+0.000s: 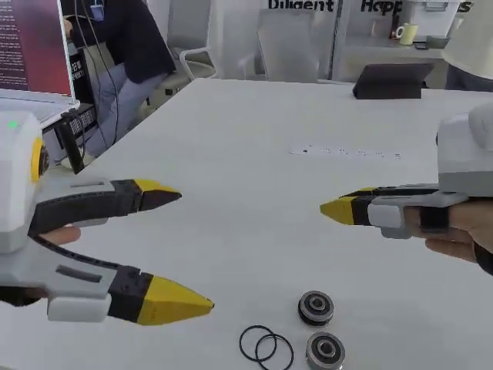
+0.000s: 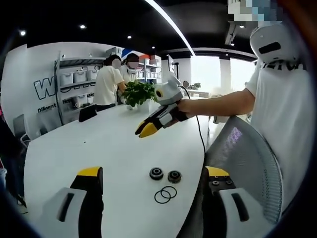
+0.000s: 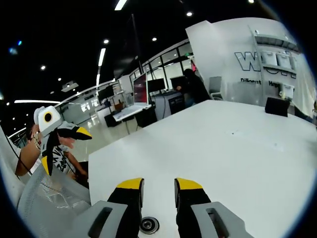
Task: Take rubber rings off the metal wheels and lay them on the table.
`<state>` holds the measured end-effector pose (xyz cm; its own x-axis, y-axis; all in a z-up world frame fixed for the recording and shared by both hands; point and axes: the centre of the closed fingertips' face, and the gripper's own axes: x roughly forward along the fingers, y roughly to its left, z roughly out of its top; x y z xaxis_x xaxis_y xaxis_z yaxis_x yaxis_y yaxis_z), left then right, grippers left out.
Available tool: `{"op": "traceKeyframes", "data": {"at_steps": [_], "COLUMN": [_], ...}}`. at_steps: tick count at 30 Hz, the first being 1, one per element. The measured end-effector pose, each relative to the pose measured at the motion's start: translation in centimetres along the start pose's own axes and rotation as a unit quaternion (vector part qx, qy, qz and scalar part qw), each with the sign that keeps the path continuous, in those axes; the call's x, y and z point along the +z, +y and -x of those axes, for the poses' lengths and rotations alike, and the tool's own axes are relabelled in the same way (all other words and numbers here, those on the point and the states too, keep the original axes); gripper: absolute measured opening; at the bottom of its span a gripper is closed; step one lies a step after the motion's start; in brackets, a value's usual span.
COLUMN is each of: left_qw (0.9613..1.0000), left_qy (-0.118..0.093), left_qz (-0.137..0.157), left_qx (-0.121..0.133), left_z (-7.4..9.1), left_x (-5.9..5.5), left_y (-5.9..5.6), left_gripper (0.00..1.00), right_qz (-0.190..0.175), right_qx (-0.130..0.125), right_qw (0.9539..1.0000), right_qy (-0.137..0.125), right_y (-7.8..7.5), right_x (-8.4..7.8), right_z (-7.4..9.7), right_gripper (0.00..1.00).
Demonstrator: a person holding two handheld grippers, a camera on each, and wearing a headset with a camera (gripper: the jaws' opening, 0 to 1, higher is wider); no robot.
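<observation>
Two metal wheels lie flat on the white table near its front edge. Beside them, two loose black rubber rings overlap on the tabletop. My left gripper hovers at the left, above the table, open wide with nothing between its jaws. In the left gripper view the wheels and rings lie ahead. My right gripper hangs at the right, its jaws a narrow gap apart and empty. In the right gripper view one wheel sits low between the jaws.
An open laptop stands at the table's far left, with a person in dark clothes behind it. A dark flat case lies at the far right. A grey mesh chair is at the table's near edge, and a plant at the far end.
</observation>
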<state>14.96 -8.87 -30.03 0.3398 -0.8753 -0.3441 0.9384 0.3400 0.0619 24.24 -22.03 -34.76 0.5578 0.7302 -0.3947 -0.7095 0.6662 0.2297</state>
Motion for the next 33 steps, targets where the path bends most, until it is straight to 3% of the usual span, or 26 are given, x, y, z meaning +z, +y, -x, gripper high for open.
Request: {"op": "traceKeyframes", "data": {"at_steps": [3,9,15,20,26,29,33], "left_qw": [0.9999,0.9990,0.9977,0.9975,0.9974,0.9973,0.9959], "left_qy": [0.006,0.000,-0.015,-0.019,-0.024,-0.001,0.012], "left_qz": [-0.012,-0.028,-0.044,-0.053,-0.055,-0.053,-0.062], "left_qx": [-0.010,-0.034,-0.050,-0.043,-0.040,-0.051,-0.064], "left_z": [-0.7,-2.7,-5.3,-7.7,-10.0,-11.1,-12.7], "left_x": [0.5,1.7,3.2,3.6,2.9,1.7,0.6], "left_y": [0.4,0.6,1.4,2.4,3.3,3.1,2.6], "left_gripper": [0.80,0.79,0.76,0.70,0.65,0.63,0.59], "right_qz": [-0.025,-0.044,-0.017,-0.002,0.025,0.033,0.049], "right_qx": [0.008,-0.008,0.014,0.033,0.052,0.056,0.061], "right_qw": [0.9994,0.9990,0.9997,0.9991,0.9971,0.9960,0.9934], "right_qy": [-0.022,-0.009,0.014,0.026,0.049,0.061,0.084], "right_y": [-0.6,-1.9,-1.3,-0.6,-0.1,0.0,0.2], "right_x": [-0.3,-2.7,-4.6,-5.7,-7.5,-8.2,-9.4], "right_z": [0.6,1.2,1.1,1.0,0.9,0.8,0.4], "right_gripper": [0.23,0.22,0.22,0.23,0.22,0.23,0.23]}}
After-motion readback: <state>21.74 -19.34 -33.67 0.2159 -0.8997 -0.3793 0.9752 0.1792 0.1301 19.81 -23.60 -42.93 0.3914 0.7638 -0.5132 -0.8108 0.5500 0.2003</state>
